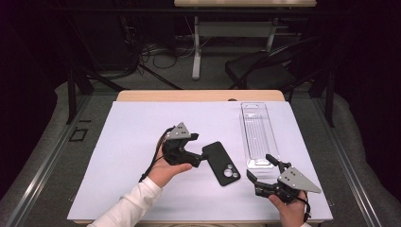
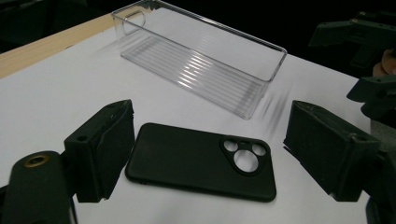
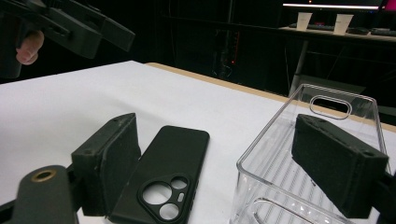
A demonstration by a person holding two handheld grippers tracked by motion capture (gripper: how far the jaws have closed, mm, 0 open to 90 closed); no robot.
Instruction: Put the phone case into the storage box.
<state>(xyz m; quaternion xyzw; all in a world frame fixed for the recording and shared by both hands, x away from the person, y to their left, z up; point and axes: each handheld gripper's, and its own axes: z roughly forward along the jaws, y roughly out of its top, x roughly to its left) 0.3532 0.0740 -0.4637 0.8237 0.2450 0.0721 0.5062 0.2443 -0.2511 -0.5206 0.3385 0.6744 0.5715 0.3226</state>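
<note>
A black phone case [image 1: 221, 163] lies flat on the white sheet [image 1: 137, 142], camera cutouts toward the near right. My left gripper [image 1: 201, 150] comes at its far left end from the left. In the left gripper view the case [image 2: 201, 161] lies between the open jaws of that gripper [image 2: 205, 144]; the left pad is close to its end, the right pad is well clear. My right gripper [image 1: 261, 166] is open at the near end of the clear plastic tray [image 1: 257, 135]. In the right gripper view, my right gripper [image 3: 219, 163] has the case [image 3: 173, 172] beside its left pad and the tray [image 3: 303, 154] behind its right pad.
The tray is long, narrow and empty, running front to back at the right of the sheet. The wooden table edge [image 1: 198, 96] shows beyond the sheet. A dark chair [image 1: 265, 71] and a desk leg [image 1: 196, 47] stand on the floor behind.
</note>
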